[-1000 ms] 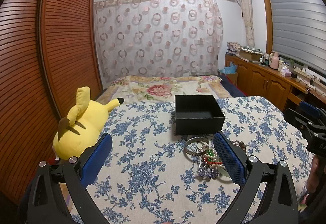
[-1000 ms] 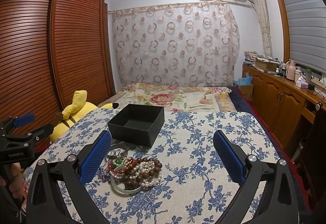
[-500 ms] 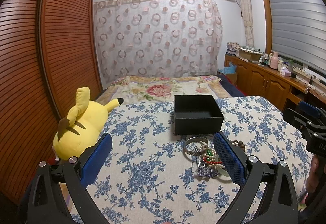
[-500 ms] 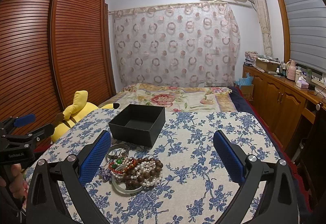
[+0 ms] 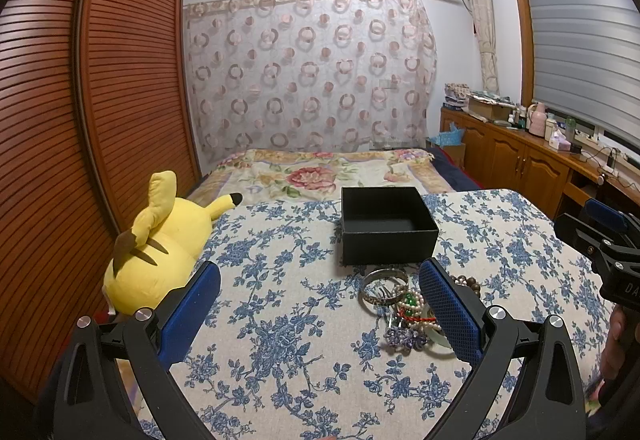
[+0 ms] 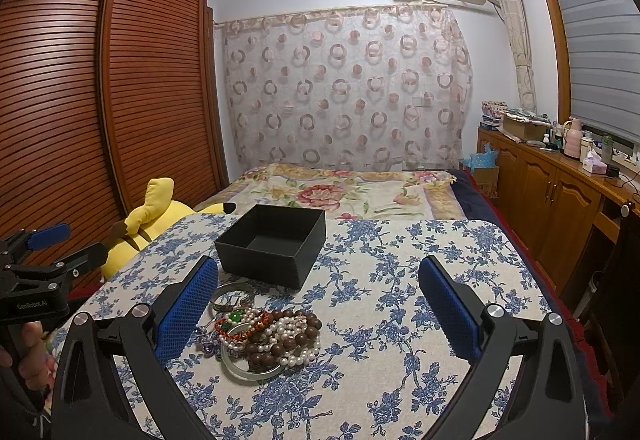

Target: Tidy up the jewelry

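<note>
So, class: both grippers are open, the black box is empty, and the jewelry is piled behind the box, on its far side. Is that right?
One slip: the jewelry lies in front of the box, on the near side toward the grippers, as the right wrist view shows. The rest holds: the box is empty, and the left gripper and right gripper are both open.

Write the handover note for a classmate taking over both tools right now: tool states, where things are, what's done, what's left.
Left tool: open, empty, above the blue floral tablecloth.
Right tool: open, empty.
Square black cardboard box: on the table, nothing visible inside.
Tangled pile of bead bracelets, pearls and bangles: on the cloth just in front of the box.
Done: nothing packed.
Left: move every piece into the box.
</note>
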Tool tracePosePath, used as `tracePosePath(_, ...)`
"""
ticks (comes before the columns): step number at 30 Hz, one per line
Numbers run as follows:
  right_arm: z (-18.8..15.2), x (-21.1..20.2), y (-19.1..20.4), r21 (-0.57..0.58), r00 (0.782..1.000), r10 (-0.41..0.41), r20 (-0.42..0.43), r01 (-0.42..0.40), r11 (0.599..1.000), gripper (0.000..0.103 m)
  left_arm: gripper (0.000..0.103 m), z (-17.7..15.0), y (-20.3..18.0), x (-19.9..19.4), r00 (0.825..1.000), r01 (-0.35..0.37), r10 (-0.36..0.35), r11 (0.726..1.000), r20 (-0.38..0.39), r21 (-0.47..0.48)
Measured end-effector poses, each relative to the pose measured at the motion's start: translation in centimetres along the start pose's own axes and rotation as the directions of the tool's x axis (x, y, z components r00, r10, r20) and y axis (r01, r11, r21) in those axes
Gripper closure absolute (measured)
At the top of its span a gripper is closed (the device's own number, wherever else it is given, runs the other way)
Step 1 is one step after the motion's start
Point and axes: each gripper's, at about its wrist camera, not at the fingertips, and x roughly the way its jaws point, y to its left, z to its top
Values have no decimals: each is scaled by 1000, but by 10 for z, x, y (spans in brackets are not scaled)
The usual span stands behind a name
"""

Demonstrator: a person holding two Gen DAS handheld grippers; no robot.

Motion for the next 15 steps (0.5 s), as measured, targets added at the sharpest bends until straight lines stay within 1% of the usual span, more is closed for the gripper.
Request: tracePosePath(15, -1, 1, -2, 0, 1000, 0, 0, 0, 1000, 2, 7, 1, -1, -1, 1000, 3, -3, 1000, -3, -2)
